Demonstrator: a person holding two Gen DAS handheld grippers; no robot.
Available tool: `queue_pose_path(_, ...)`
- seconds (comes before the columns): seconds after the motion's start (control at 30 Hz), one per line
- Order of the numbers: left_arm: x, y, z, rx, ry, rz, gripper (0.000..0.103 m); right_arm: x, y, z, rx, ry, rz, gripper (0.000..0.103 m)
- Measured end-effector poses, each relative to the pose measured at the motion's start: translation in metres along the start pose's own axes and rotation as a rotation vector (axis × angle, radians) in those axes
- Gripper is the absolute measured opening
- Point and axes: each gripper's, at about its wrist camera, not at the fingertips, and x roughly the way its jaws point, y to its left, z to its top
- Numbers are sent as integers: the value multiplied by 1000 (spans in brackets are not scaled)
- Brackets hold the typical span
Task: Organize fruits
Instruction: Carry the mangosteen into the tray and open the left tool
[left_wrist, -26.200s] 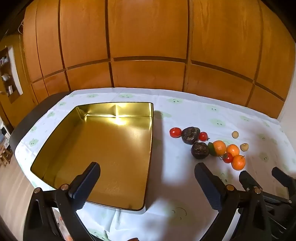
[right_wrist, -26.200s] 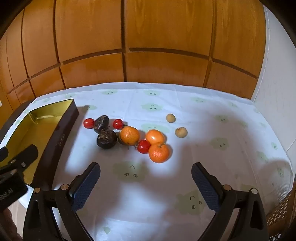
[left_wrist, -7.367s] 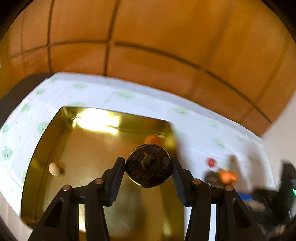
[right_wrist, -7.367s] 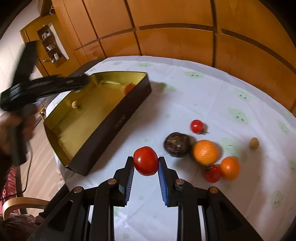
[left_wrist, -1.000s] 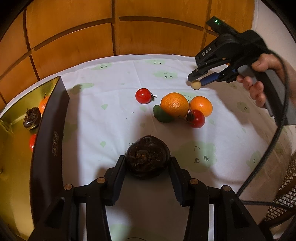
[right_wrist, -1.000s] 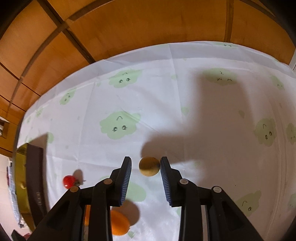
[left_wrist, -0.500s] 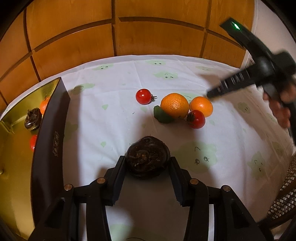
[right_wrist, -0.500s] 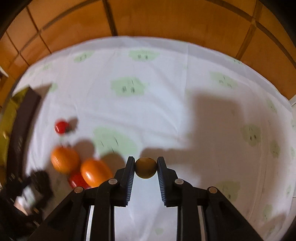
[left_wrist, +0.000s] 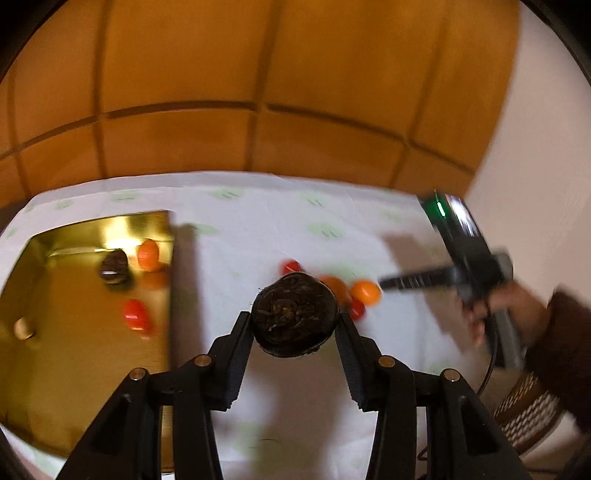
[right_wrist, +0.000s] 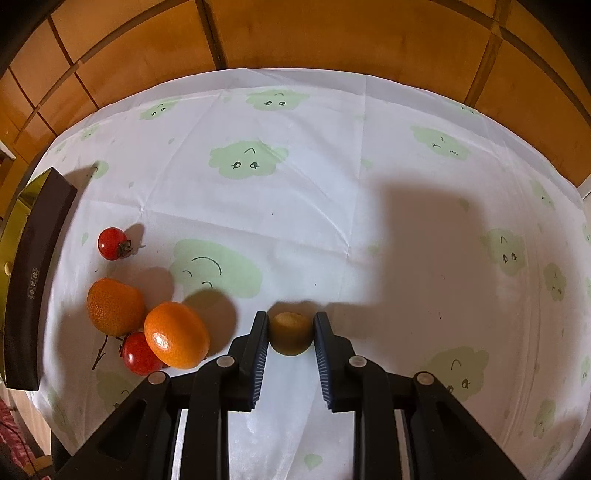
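My left gripper (left_wrist: 294, 325) is shut on a dark wrinkled fruit (left_wrist: 294, 319) and holds it above the white tablecloth, right of the gold tin (left_wrist: 55, 362). In the tin lie another dark fruit (left_wrist: 114, 268), an orange (left_wrist: 148, 254), a red tomato (left_wrist: 137, 319) and a small tan fruit (left_wrist: 23, 328). My right gripper (right_wrist: 290, 334) is shut on a small tan fruit (right_wrist: 290, 332) and holds it above the cloth. Left of it lie two oranges (right_wrist: 115, 305) (right_wrist: 176, 339) and two tomatoes (right_wrist: 112, 243) (right_wrist: 139, 353).
The tin's dark side wall (right_wrist: 31, 280) stands at the left edge of the right wrist view. The hand-held right gripper (left_wrist: 476, 273) shows at the right of the left wrist view. A wooden panel wall (right_wrist: 332, 33) backs the table.
My left gripper has lifted the dark fruit off the cloth and swung toward the tin. My right gripper has carried the small tan fruit nearer to the oranges.
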Motion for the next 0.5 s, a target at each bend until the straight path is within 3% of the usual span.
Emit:
queue_pose_path(0.2, -23, 71, 10, -180, -22, 120, 46, -1, 9, 1, -12, 6, -16, 24)
queue_pose_path(0.33, -16, 107, 2, -284, 28, 144, 46, 1, 12, 2, -15, 9, -21, 24)
queue_pose_path(0.5, 8, 120, -10, -309, 106, 168, 46, 2, 13, 3, -11, 11, -21, 24)
